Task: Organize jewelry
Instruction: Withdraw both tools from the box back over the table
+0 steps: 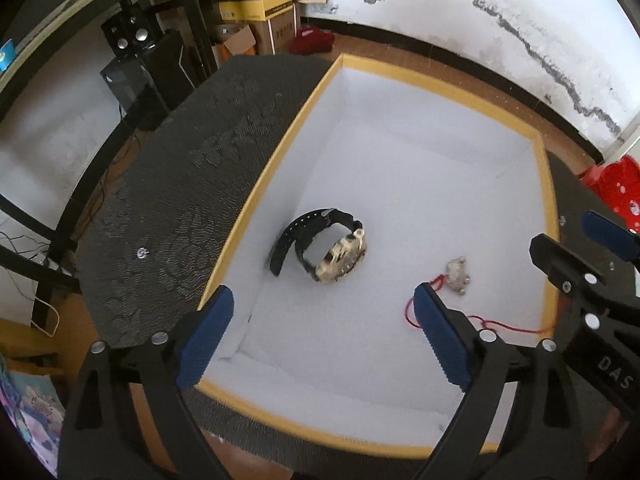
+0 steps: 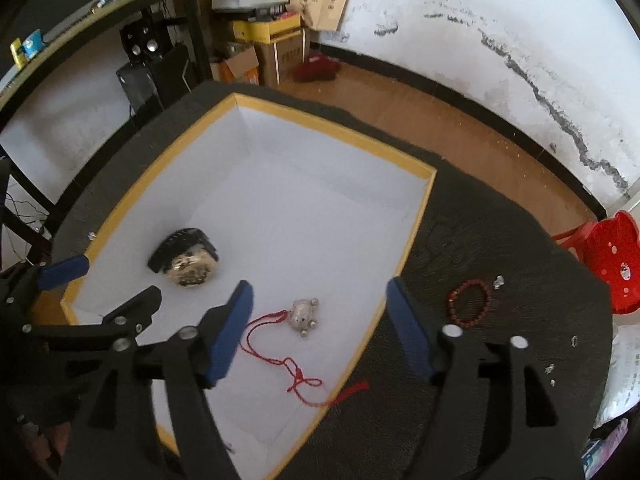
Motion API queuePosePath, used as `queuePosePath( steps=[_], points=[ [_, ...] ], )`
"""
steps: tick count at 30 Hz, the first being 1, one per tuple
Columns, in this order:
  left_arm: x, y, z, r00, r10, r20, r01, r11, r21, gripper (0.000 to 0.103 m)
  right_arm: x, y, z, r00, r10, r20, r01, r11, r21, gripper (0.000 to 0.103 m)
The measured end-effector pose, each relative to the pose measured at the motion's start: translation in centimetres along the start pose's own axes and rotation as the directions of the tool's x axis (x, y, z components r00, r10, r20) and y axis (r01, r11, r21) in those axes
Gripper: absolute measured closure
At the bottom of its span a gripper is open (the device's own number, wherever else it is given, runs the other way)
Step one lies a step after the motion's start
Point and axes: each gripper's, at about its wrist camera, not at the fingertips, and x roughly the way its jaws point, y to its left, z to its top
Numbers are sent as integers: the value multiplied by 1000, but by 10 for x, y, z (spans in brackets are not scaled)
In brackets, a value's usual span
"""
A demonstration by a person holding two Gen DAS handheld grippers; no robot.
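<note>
Your left hand-held gripper hangs over the near left part of the yellow-rimmed box with its blue pads spread wide and nothing between them. The watch lies just beyond it on the white foam lining, tipped on its side with the strap curled behind the face. That resting pose looks like a drop rather than a careful set-down.

Your right hand-held gripper is likewise released, jaws apart and empty. The silver pendant sits on the foam between and just past its fingers, toward the near right of the box. Its red cord trails toward you, and the tassel end crosses the yellow rim onto the dark worktop. That overhang is the loose end here; I'd judge it wants tucking in, since a lid or a nudge could drag the pendant out.

The two pieces lie well apart in the box, which keeps the cord from tangling in the strap.

Outside the box, to the right on the worktop, a red bead bracelet lies flat, with a small clear piece just beyond it and a few tiny bits farther right, too small to identify. A small silvery item sits on the worktop left of the box. These seem to be what's left to gather.
</note>
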Motion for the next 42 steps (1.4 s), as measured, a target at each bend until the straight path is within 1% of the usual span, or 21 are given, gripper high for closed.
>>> queuePosePath(
  steps=[1,2,3,4,6,10,12,13,15,19,24,27,29,33,39,42],
  points=[
    [-9,0,-2,1000,-6,7,6,1000,-5,10,-8,-2,-1,1000,0,9,0,1000,2,28],
    [-17,-1,-5,1000,-9,14,9,1000,-3,10,-19,-4,-3,1000,2,22,-2,1000,8,22],
    [-25,-2,-7,1000,-10,20,10,1000,7,10,-26,-6,-5,1000,5,30,-5,1000,9,19],
    [-32,-4,-9,1000,-5,26,5,1000,18,10,-37,-8,-8,999,9,39,-10,1000,10,19],
    [-51,-9,-16,999,5,42,-6,999,33,8,-56,-16,-16,999,9,48,-10,1000,20,13],
    [-80,-21,-30,998,-15,58,12,999,49,7,-98,-32,-38,997,19,74,-22,999,42,13],
    [-89,-32,-39,998,-23,54,20,997,70,6,-118,-44,-53,996,14,93,-20,998,59,9],
    [-92,-36,-43,998,-29,53,25,997,79,6,-127,-50,-59,995,9,101,-16,998,66,9],
    [-101,-52,-56,998,-49,50,44,994,100,6,-143,-62,-72,994,-10,113,1,996,84,7],
    [-117,-92,-78,994,-95,49,87,986,141,6,-173,-100,-109,991,-48,126,31,990,137,7],
    [-130,-143,-102,987,-153,48,140,969,203,6,-194,-155,-154,987,-101,123,73,973,218,7],
    [-134,-177,-114,983,-178,42,162,956,243,6,-204,-191,-184,984,-139,111,104,955,279,7],
    [-137,-196,-121,981,-192,35,177,948,263,6,-209,-212,-201,982,-158,105,118,943,311,7],
    [-141,-227,-128,979,-200,34,180,935,306,6,-217,-248,-230,978,-188,92,142,918,369,7],
    [-145,-267,-139,976,-213,40,186,917,354,6,-222,-283,-258,973,-218,73,169,892,418,7],
    [-140,-281,-144,974,-222,33,195,908,370,6,-221,-290,-265,972,-225,66,176,886,429,7]
  ],
)
